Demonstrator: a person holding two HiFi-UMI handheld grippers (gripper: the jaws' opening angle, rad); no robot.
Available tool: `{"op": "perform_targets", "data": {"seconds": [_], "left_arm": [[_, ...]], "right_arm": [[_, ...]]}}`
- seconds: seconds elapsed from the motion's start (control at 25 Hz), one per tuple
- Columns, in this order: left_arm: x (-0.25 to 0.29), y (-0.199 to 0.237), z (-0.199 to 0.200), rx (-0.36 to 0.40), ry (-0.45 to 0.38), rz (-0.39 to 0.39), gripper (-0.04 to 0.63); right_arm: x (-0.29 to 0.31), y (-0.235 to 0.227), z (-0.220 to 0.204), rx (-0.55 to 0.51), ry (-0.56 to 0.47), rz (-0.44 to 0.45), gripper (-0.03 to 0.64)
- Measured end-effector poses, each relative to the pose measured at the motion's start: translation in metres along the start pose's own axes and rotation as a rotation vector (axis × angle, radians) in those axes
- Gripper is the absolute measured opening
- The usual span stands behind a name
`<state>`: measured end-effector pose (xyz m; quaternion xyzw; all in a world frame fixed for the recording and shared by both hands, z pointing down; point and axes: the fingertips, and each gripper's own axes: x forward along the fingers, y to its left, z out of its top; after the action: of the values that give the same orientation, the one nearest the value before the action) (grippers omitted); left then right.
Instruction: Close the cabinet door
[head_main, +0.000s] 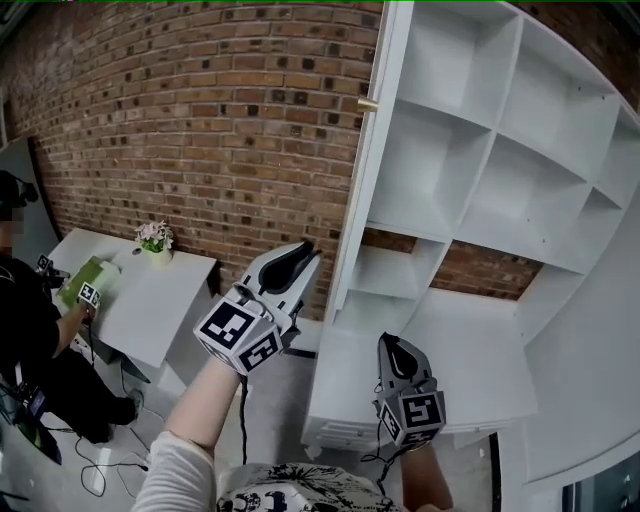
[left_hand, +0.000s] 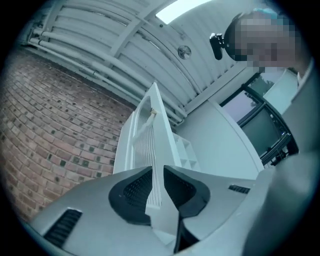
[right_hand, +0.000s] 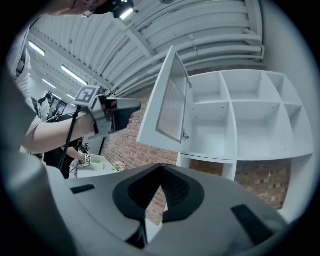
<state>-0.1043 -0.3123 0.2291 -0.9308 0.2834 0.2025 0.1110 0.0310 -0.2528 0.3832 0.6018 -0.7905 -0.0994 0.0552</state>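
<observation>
While its door (head_main: 368, 170) stands open, cabinet shelves (head_main: 448, 112) show.

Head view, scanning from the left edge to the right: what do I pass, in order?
Person in dark clothes → potted flowers → left gripper → open cabinet door → right gripper → white shelf cabinet.

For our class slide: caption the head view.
Left gripper, jaws apart, beside the open door; right gripper lower, before the white shelves.
</observation>
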Motion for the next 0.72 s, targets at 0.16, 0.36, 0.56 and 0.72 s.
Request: {"op": "perform_targets", "data": {"seconds": [0.16,0.36,0.56,0.72], "left_arm": [[0.045,0.015,0.067,0.017,-0.095,-0.114,0.123],[0.089,0.022,0.119,0.04,-0.152,-0.183,0.189],[0.112,0.019,0.147,0.039,-0.169,-0.289,0.196],[0.125,0.019,0.157,0.005,-0.165,-0.378,0.196]], "right_arm": [[0.01,-0.008,0.004,-0.022,-0.002,-0.014,0.005],[0.015,-0.022,-0.012,-0.013,0.036,-0.053,0.005],[0.02,-0.032,-0.021,-0.043,0.064,-0.094,0.005],[0.023,-0.026,-0.024,-0.103,0.079,-0.096,0.006]]}}
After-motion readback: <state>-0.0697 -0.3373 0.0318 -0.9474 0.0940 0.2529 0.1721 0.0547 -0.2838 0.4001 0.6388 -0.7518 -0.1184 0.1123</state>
